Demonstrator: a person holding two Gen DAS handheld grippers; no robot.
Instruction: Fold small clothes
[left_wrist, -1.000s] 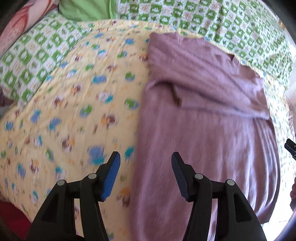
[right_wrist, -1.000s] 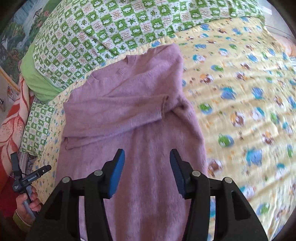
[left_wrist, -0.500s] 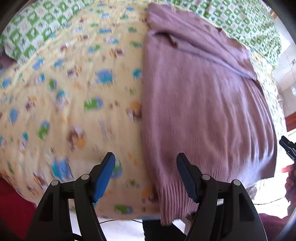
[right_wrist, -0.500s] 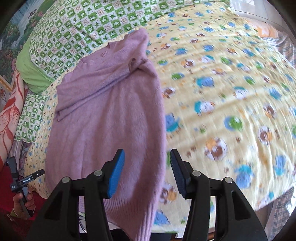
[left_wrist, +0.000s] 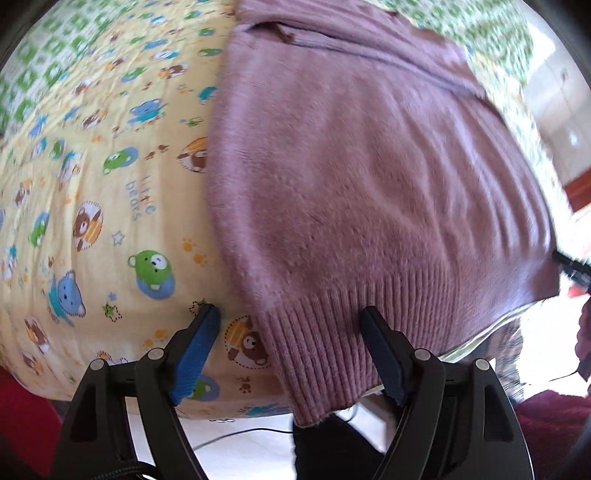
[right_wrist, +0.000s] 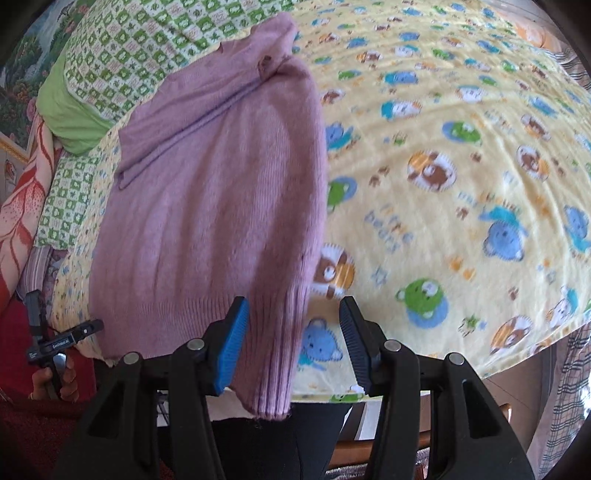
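Observation:
A purple knit sweater (left_wrist: 369, 177) lies flat on the bed, sleeves folded across its chest, its ribbed hem (left_wrist: 332, 350) hanging over the near edge. My left gripper (left_wrist: 291, 314) is open, its jaws straddling a hem corner without closing on it. In the right wrist view the sweater (right_wrist: 210, 206) fills the left half. My right gripper (right_wrist: 293, 304) is open, its jaws either side of the hem corner (right_wrist: 273, 362). The other hand-held gripper (right_wrist: 55, 343) shows at the far left by the opposite hem corner.
A yellow bear-print blanket (left_wrist: 96, 192) covers the bed; it shows in the right wrist view (right_wrist: 461, 192) too. A green checked cover (right_wrist: 147, 40) and a green pillow (right_wrist: 70, 114) lie at the head. The bed edge is just below both grippers.
Both grippers have drawn back from over the sweater's body down to its hem at the near bed edge. Both stayed open. The sweater has not moved.

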